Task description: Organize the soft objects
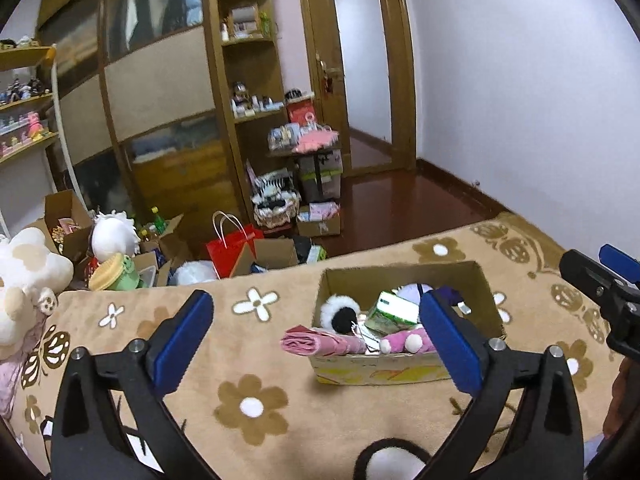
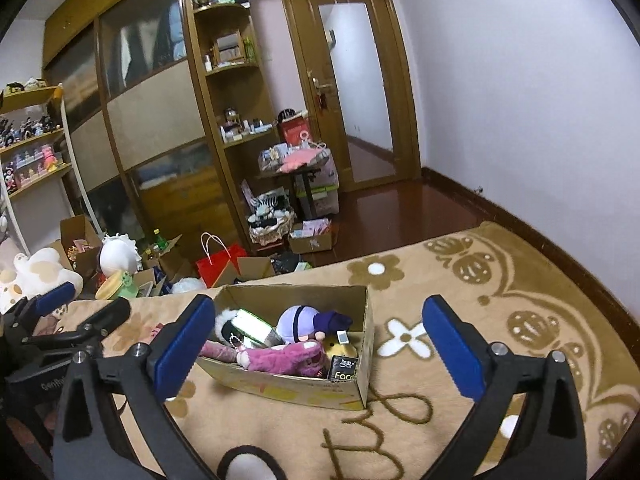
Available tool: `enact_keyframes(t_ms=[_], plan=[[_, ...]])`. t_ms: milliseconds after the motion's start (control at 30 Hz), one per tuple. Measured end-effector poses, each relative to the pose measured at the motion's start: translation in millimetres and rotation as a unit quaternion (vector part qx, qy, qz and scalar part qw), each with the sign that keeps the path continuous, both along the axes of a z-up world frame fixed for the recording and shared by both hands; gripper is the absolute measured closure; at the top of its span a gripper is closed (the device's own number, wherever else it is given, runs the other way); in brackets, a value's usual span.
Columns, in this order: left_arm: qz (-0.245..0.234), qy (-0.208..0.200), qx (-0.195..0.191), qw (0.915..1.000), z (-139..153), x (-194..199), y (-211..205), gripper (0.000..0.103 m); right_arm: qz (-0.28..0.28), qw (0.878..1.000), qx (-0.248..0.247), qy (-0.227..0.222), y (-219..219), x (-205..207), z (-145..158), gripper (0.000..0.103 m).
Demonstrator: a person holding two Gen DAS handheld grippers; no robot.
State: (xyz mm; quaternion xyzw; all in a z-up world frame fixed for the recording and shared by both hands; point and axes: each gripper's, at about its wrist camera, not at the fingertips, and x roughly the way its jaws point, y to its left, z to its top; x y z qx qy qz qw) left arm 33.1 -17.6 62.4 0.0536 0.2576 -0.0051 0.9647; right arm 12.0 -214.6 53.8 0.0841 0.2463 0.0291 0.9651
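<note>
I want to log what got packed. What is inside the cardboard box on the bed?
Inside the cardboard box: a pink plush, a purple doll, a white-and-black fluffy toy, a green pack and a black pack. Anything underneath is covered.

Plush toys (image 2: 288,356) in box (image 2: 360,376) on blanket (image 2: 440,420).

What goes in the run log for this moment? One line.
left claw: open, empty | right claw: open, empty | cardboard box: on blanket, holds plush toys
</note>
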Motion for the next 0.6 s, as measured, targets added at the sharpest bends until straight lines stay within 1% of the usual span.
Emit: enact_keyframes(t_ms=[133,233,367,500,600], plan=[[0.003,-0.017,-0.004,0.9998,10.2,-19.2,10.2,0.001,0.001,1.0,-0.022,-0.011,2.2,-17.2,12.5,0.0],[0.001,-0.028,-0.006,0.9996,13.4,-31.6,14.7,0.001,0.003,0.999,-0.028,-0.016,2.4,-30.5,17.5,0.0],[-0.008,-0.041,0.0,0.9991,13.6,-47.7,15.4,0.001,-0.004,0.999,-0.039,-0.028,3.3,-47.3,18.1,0.0],[-0.018,-0.048,0.015,0.9986,8.7,-60.1,13.2,0.001,-0.009,0.999,-0.033,-0.04,1.1,-62.4,14.7,0.0],[-0.02,-0.051,0.015,0.9984,3.6,-66.2,13.8,0.001,-0.011,0.998,-0.032,-0.044,0.1,-67.6,11.3,0.0]])
